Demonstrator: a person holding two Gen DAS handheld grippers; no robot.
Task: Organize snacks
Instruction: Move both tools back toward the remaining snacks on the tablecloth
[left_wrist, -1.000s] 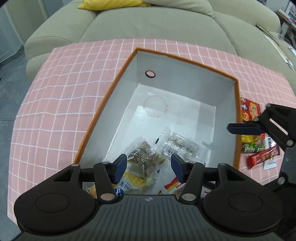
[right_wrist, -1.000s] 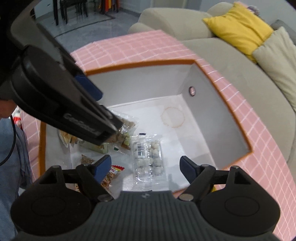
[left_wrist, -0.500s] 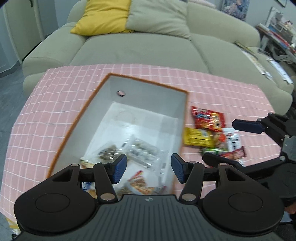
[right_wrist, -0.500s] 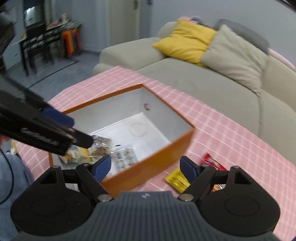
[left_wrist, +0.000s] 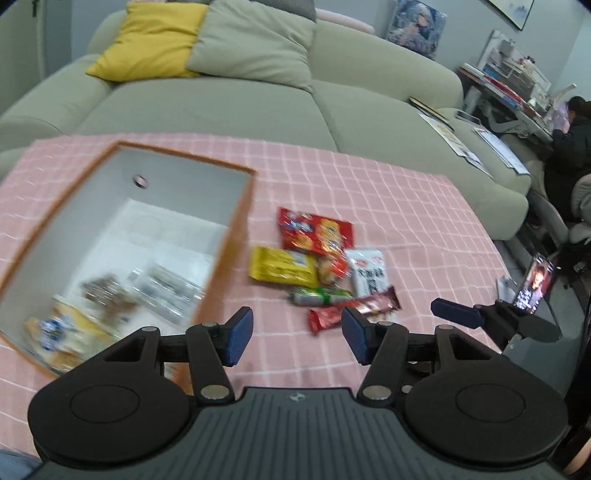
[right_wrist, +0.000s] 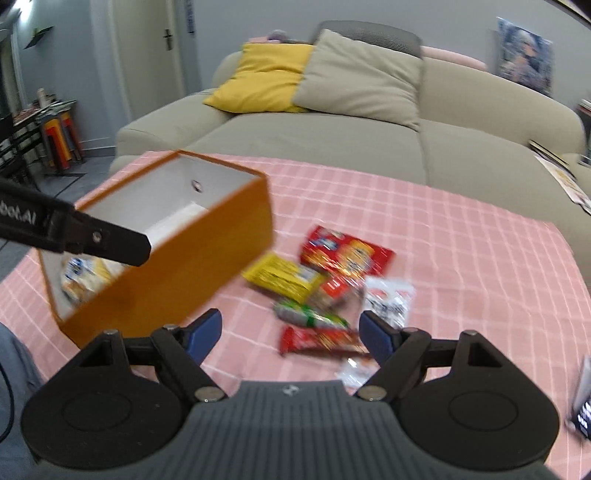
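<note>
An orange box (left_wrist: 242, 206) with a white inside stands on the pink checked tablecloth (left_wrist: 406, 206); it also shows in the right wrist view (right_wrist: 207, 258). Several snack packets lie in its near end (left_wrist: 110, 295). Right of the box lies a loose pile: a red cracker bag (left_wrist: 316, 236), a yellow packet (left_wrist: 282, 266), a white packet (left_wrist: 369, 273), a green bar (left_wrist: 319, 295) and a red bar (left_wrist: 354, 310). My left gripper (left_wrist: 293, 336) is open and empty above the cloth near the pile. My right gripper (right_wrist: 291, 332) is open and empty, over the red bar (right_wrist: 321, 339).
A beige sofa (left_wrist: 229, 103) with a yellow cushion (left_wrist: 147, 40) stands behind the table. A phone (left_wrist: 537, 284) stands at the right table edge. A person sits at a desk (left_wrist: 569, 140) far right. Stools (right_wrist: 59, 136) stand at the left.
Both grippers have risen out of the box and swung right toward the loose snack pile. Both stay open and empty.
</note>
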